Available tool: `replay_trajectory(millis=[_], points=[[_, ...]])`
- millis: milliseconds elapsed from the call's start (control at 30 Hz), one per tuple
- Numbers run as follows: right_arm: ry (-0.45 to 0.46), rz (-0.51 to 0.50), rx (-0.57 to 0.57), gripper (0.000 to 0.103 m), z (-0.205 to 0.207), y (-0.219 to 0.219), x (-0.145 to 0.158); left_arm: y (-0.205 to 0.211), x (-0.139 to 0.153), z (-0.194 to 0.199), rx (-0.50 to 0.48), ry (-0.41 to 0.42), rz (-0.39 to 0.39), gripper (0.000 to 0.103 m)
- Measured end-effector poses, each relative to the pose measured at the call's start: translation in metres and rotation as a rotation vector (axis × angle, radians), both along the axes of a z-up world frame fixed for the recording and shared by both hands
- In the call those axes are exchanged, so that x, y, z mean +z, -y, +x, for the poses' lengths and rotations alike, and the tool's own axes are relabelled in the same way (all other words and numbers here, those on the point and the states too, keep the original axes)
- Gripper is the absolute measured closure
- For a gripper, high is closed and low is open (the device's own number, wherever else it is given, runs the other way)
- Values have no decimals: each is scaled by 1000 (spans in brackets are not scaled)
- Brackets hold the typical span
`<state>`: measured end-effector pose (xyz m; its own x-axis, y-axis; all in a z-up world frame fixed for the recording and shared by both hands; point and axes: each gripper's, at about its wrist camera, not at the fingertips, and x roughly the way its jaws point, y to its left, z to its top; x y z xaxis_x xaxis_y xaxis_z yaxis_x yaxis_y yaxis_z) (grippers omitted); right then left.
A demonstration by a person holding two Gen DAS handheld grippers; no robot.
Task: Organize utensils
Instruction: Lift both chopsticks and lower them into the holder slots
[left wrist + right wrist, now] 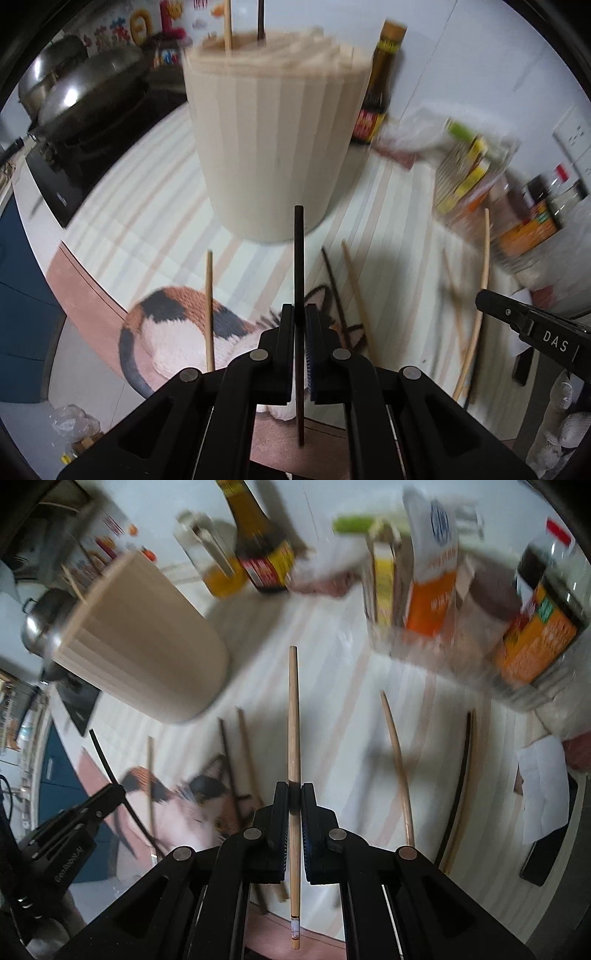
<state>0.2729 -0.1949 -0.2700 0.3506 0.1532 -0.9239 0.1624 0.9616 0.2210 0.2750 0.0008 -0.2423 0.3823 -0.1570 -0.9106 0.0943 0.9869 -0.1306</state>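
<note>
My left gripper (299, 314) is shut on a dark chopstick (299, 258) held upright in front of the beige ribbed utensil holder (273, 144), which has two chopsticks standing in it. My right gripper (294, 794) is shut on a light wooden chopstick (293, 716), to the right of the holder (144, 646). Several loose chopsticks lie on the striped mat: a light one (209, 310), a dark one (334, 291), a curved one (397, 768). The right gripper shows at the left wrist view's right edge (532, 325); the left gripper shows at lower left of the right wrist view (74, 823).
A dark sauce bottle (376, 85) stands behind the holder. Packets and jars (480, 602) crowd the right side. A wok and pots (81, 92) sit on the stove at left. The cat-pattern mat (177, 325) reaches the counter's front edge.
</note>
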Motion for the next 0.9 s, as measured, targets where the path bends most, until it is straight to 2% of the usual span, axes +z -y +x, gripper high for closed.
replay_trajectory(millis=[133, 300, 533, 767, 900], points=[[94, 38, 15, 96, 8, -11, 38, -6, 41, -2, 11, 90, -38, 100], [225, 83, 39, 97, 29, -26, 87, -18, 107, -1, 33, 233, -97, 101], [372, 97, 71, 97, 66, -38, 160, -36, 183, 10, 62, 387, -162, 101], [458, 114, 84, 97, 105, -52, 209, -45, 245, 28, 74, 502, -176, 101], [481, 106, 93, 97, 130, -62, 219, -50, 265, 44, 90, 546, -155, 101]])
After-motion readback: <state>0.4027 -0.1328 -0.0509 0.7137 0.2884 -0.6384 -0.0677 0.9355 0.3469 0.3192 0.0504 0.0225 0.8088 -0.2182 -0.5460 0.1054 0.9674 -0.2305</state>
